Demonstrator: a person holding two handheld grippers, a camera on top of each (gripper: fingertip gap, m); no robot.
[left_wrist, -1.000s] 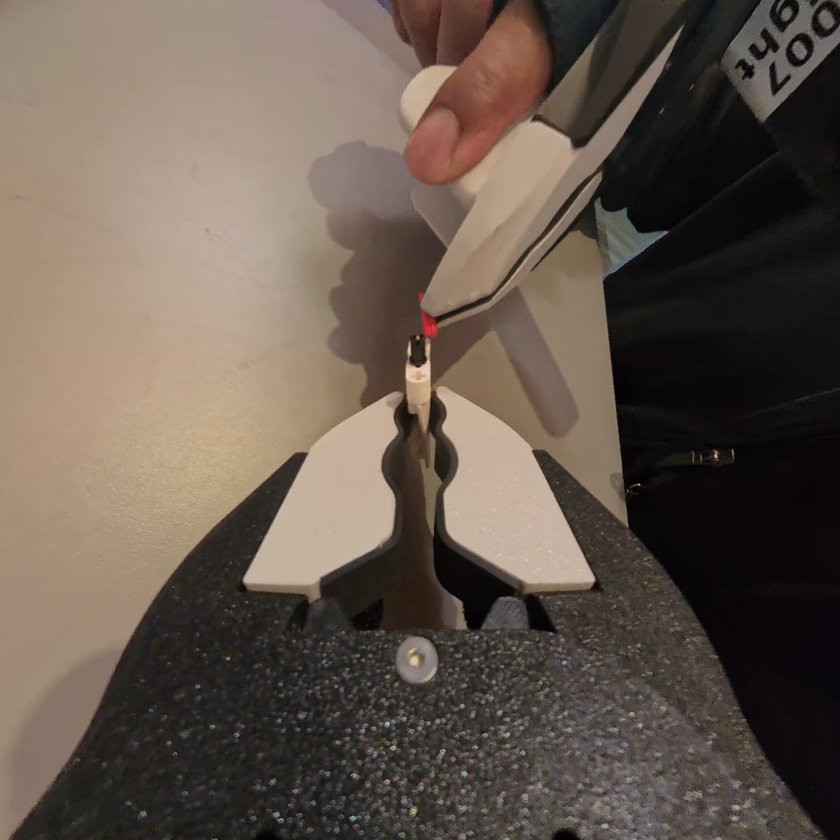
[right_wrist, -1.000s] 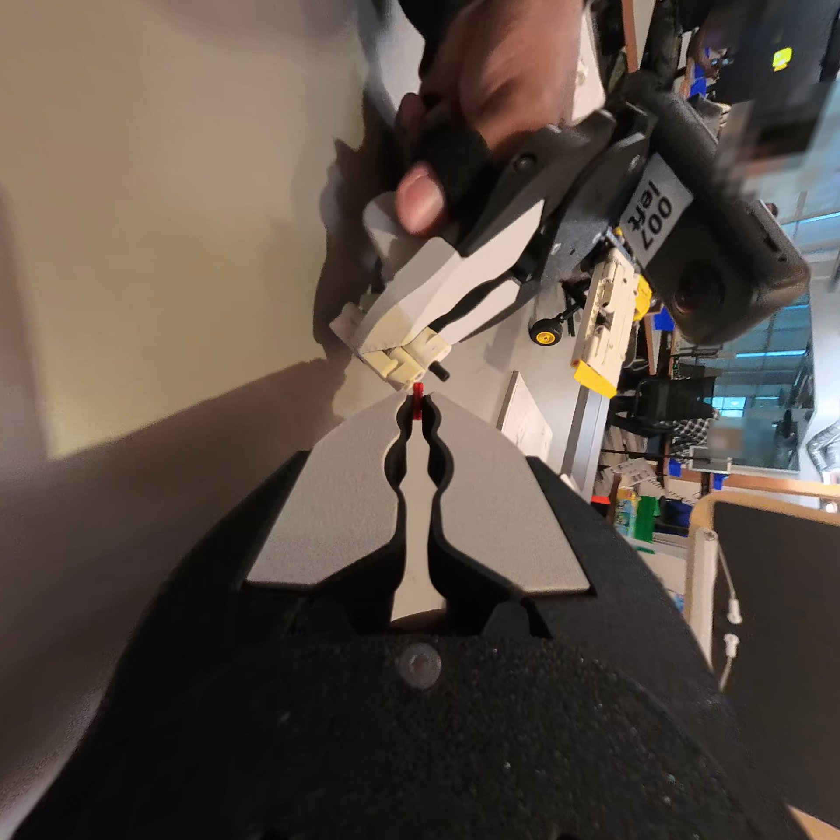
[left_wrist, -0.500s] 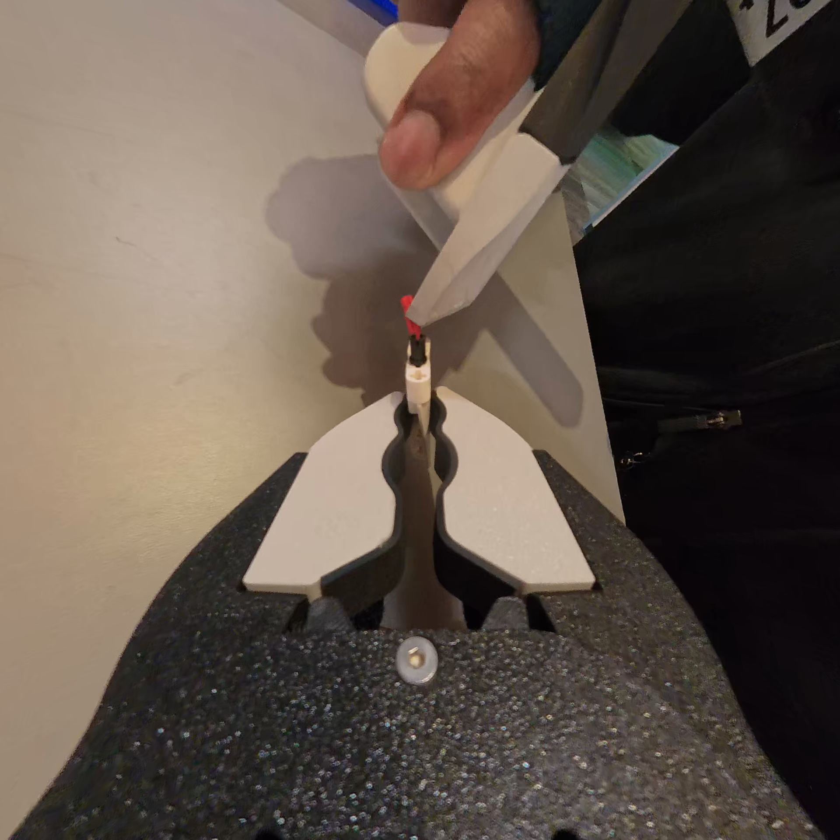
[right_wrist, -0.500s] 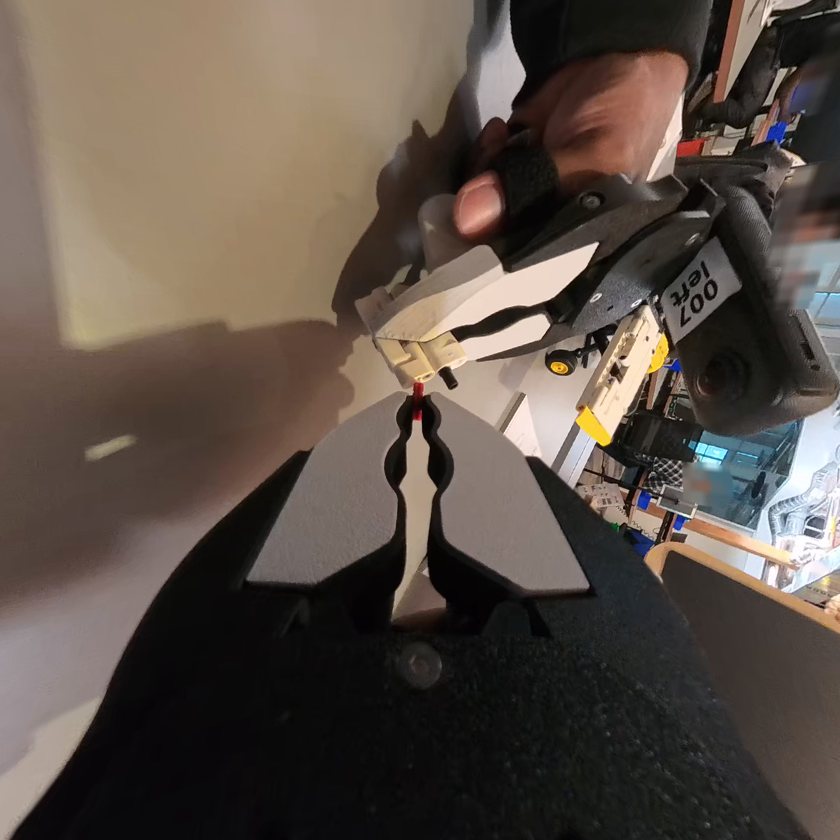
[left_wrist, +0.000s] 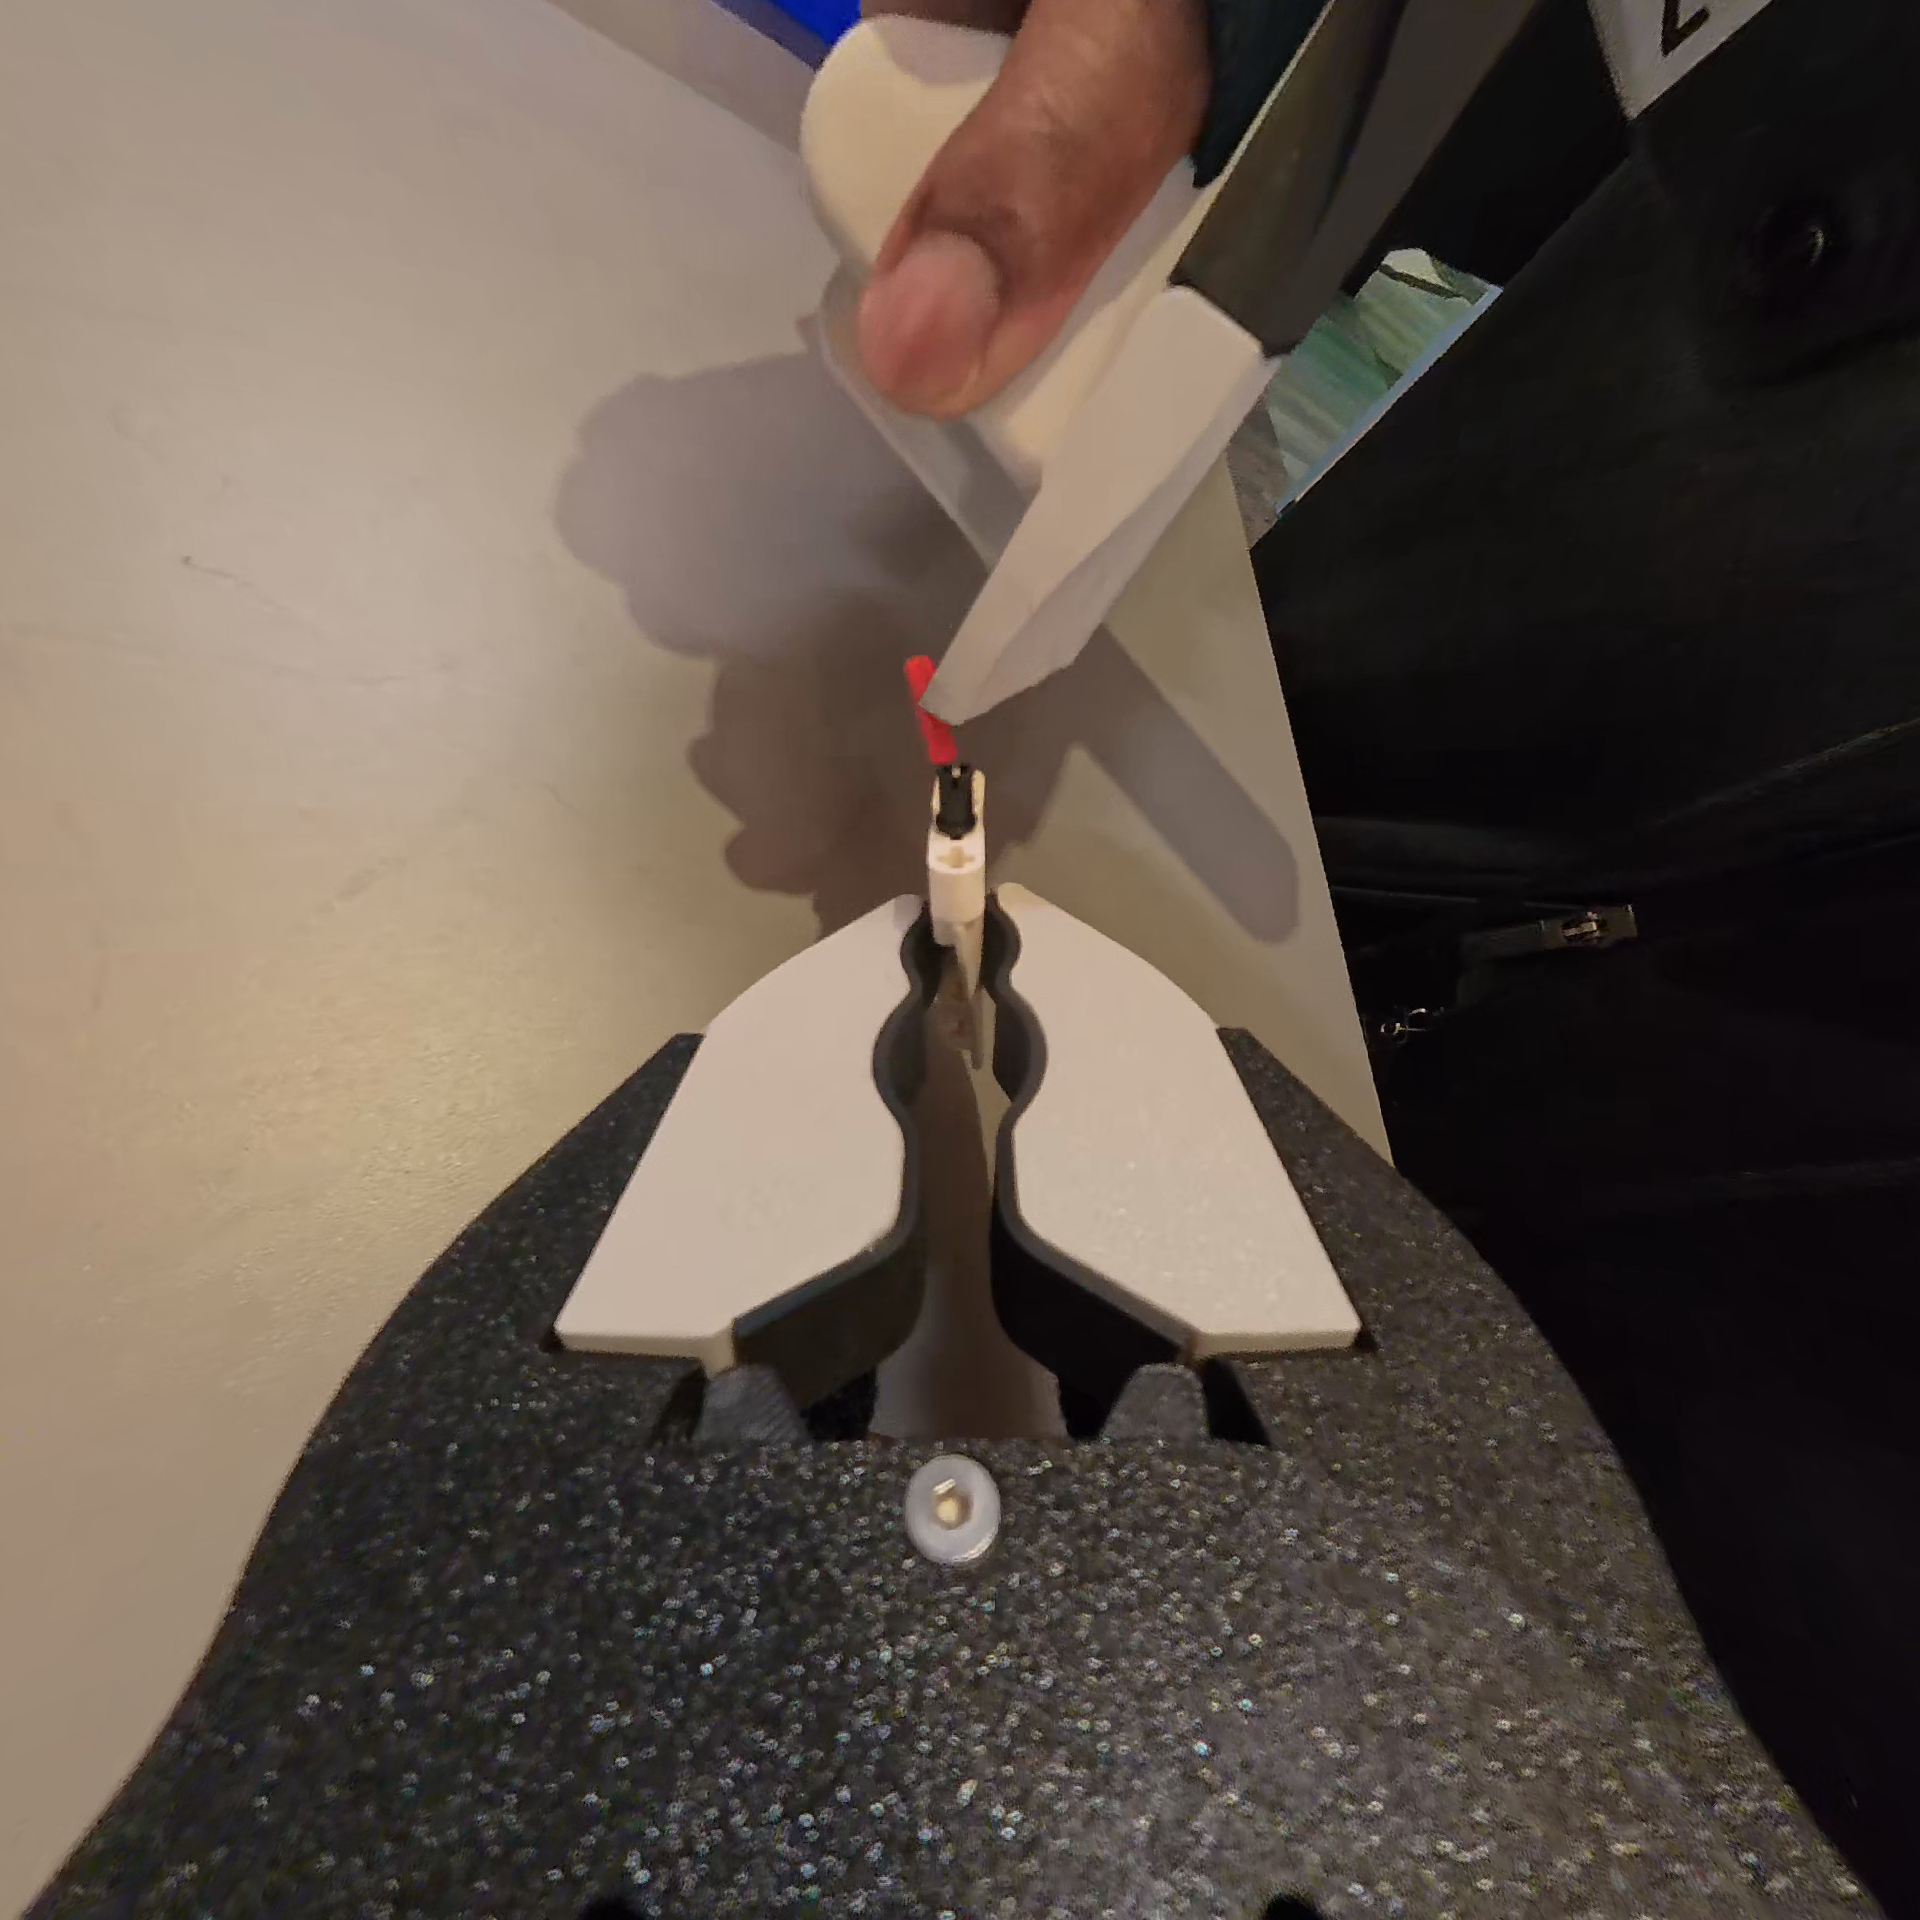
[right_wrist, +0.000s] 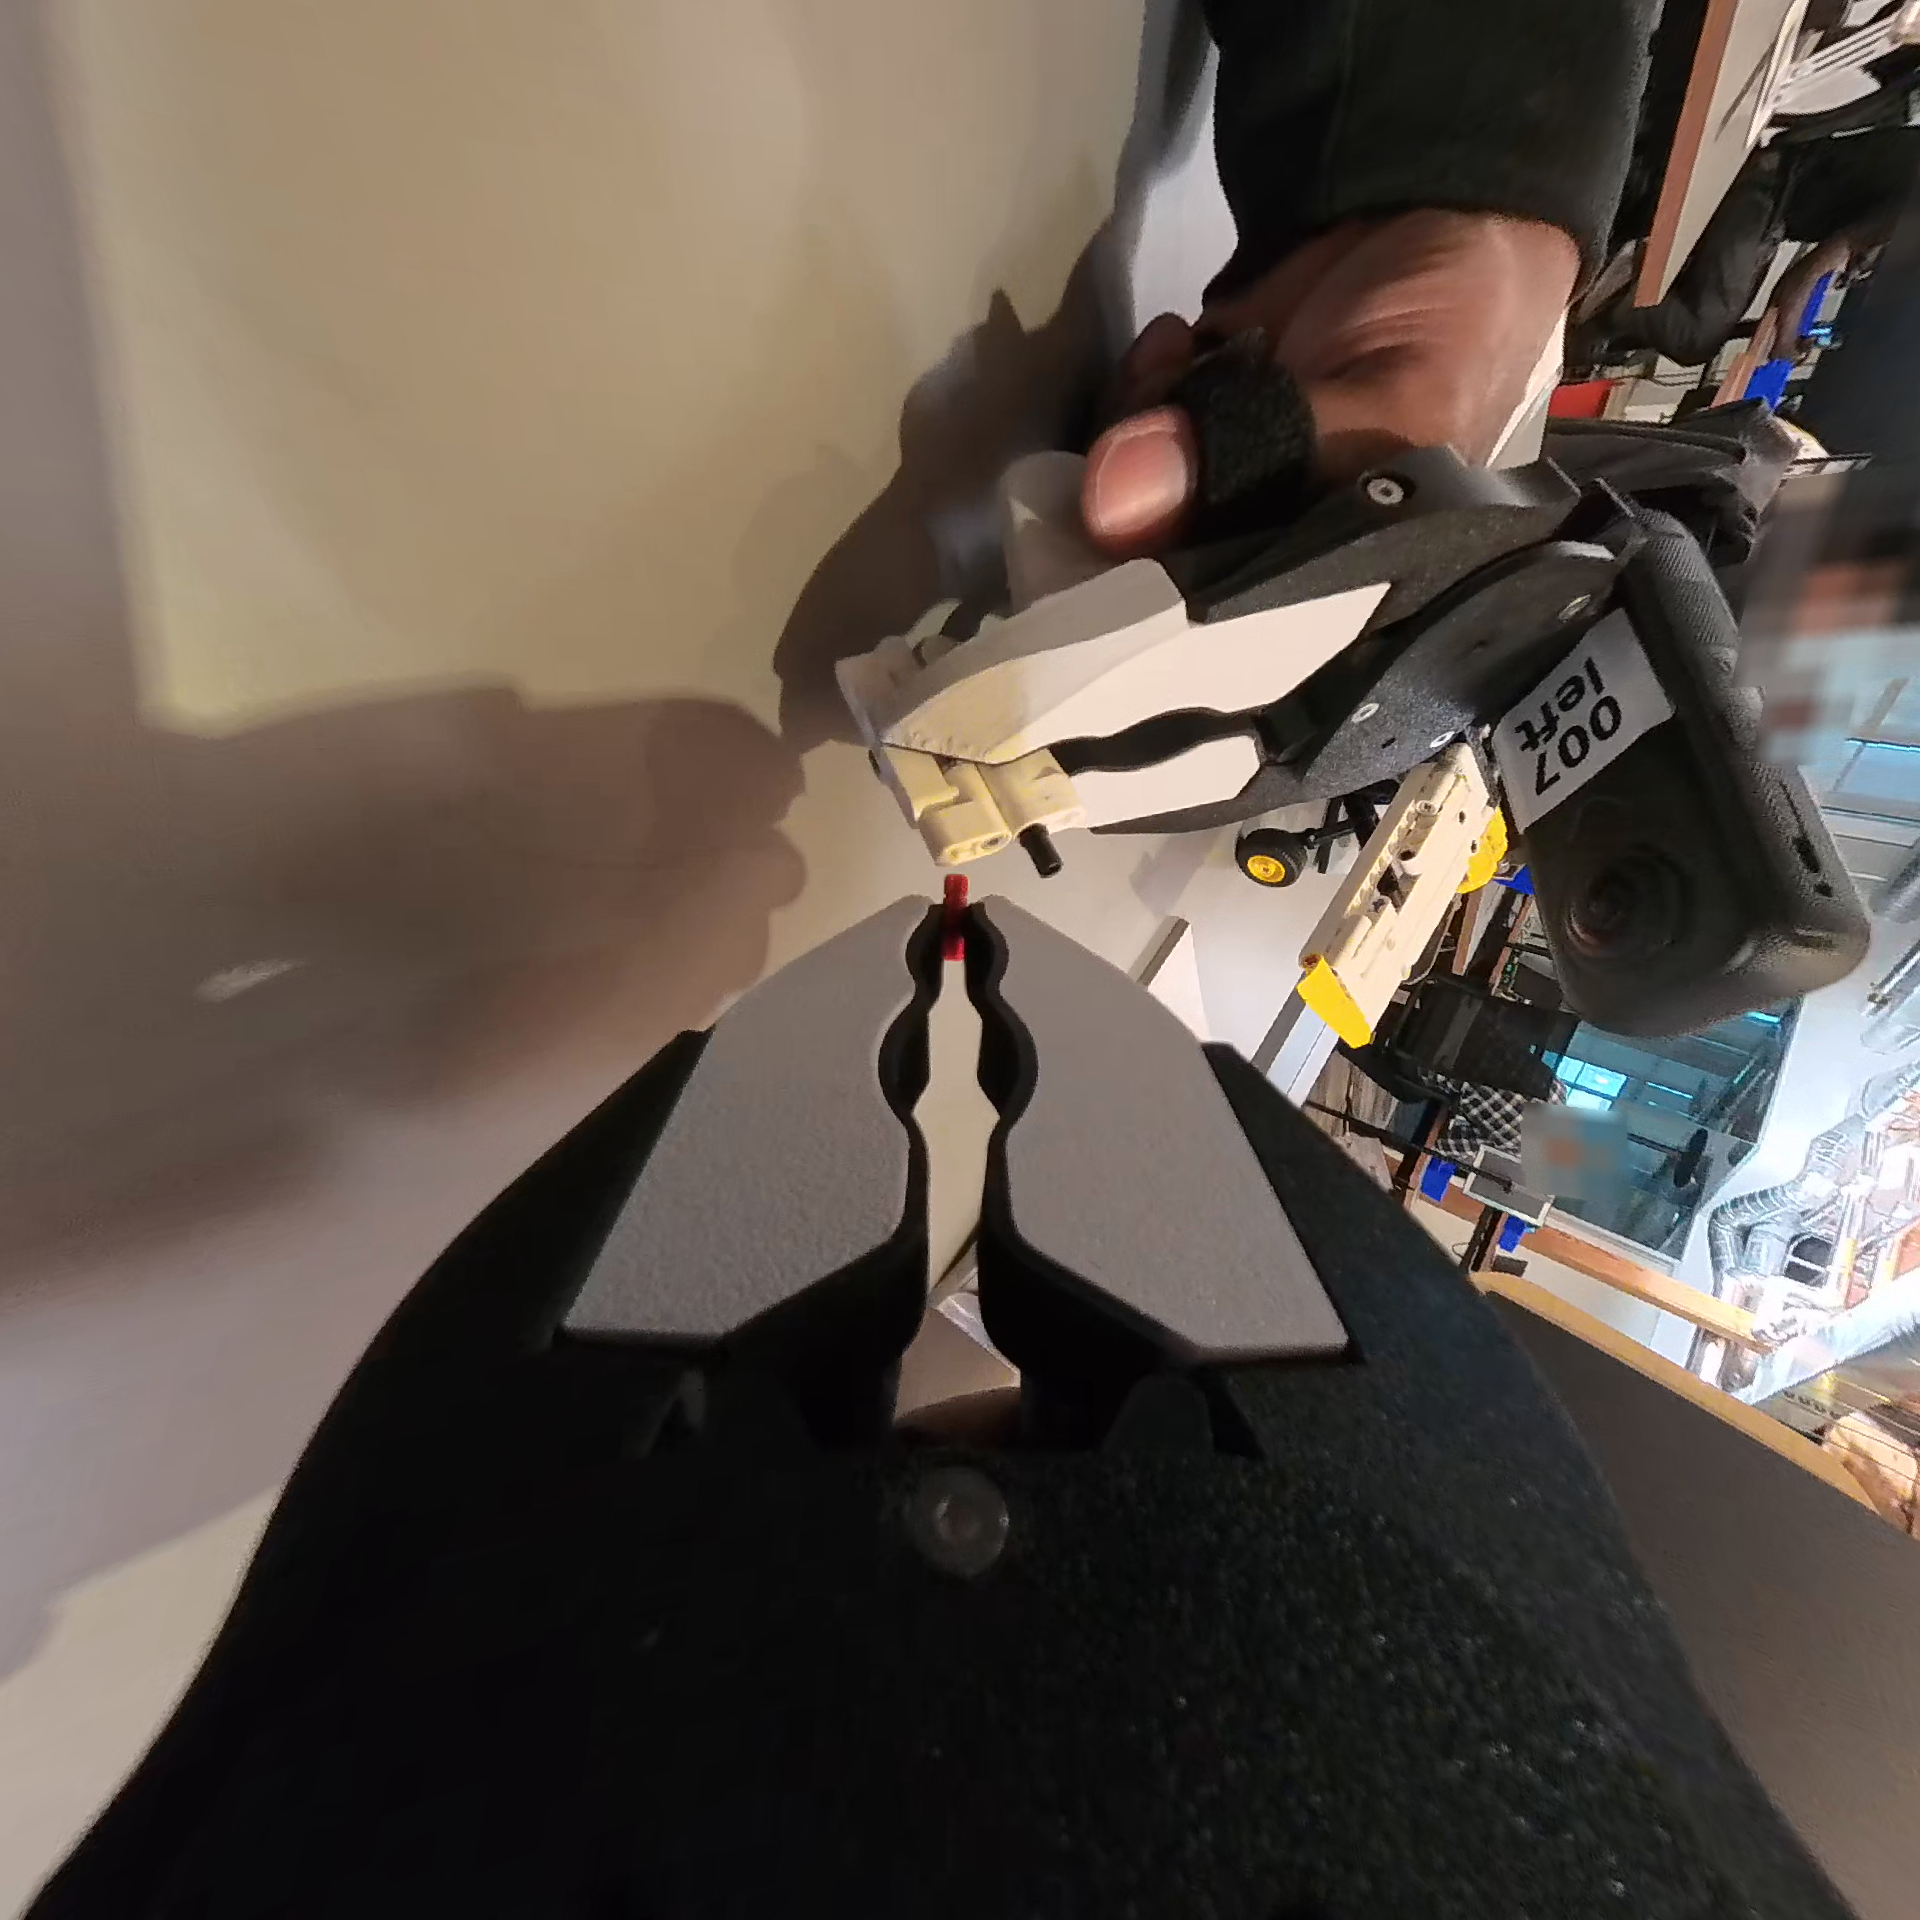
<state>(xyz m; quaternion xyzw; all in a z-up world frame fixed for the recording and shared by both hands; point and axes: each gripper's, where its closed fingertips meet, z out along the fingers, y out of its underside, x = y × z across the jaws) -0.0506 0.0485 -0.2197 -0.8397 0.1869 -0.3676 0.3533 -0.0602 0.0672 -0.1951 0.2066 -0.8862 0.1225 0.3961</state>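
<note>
My left gripper (left_wrist: 958, 914) is shut on a small cream toy-brick connector (left_wrist: 954, 878) with a black pin (left_wrist: 954, 795) sticking out of its far end. The same piece shows in the right wrist view (right_wrist: 982, 810), clamped between the left gripper's white fingers (right_wrist: 1039, 696). My right gripper (right_wrist: 954, 914) is shut on a small red pin (right_wrist: 954, 920), whose tip stands just short of the cream piece. In the left wrist view the red pin (left_wrist: 928, 707) hangs from the right gripper's white fingertips (left_wrist: 997, 665), just above the black pin.
A pale table top (left_wrist: 312, 520) lies under both grippers. A person's hands (right_wrist: 1299, 343) hold them, with dark clothing (left_wrist: 1662, 727) at the right. A cream and yellow toy-brick vehicle with wheels (right_wrist: 1382, 883) stands at the table's far side. Left and right tips are no more than a few centimetres apart.
Both grippers have turned while staying close together. The red pin's tip has stayed next to the cream piece. Neither grasp has changed.
</note>
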